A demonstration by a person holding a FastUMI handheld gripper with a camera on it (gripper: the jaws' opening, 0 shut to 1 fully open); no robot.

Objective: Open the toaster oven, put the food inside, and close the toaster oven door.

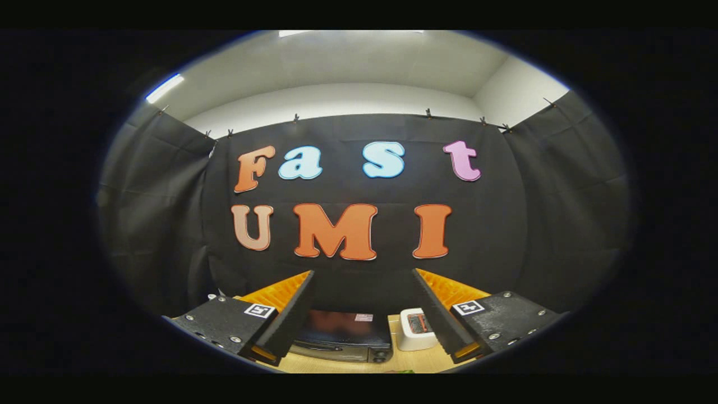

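My gripper (363,275) is held high and stands open, with nothing between its fingers. Low down in the gap between the fingers I see the top of a dark toaster oven (343,331) on a light wooden table (336,366). Its door looks shut, though little of its front shows. A small white container (416,330) with something reddish inside sits just to the right of the oven, partly behind the right finger (443,314). A sliver of something green (405,371) peeks in at the near edge of the table.
Black cloth walls close the booth behind the oven and on both sides. White ceiling and a light strip show above them.
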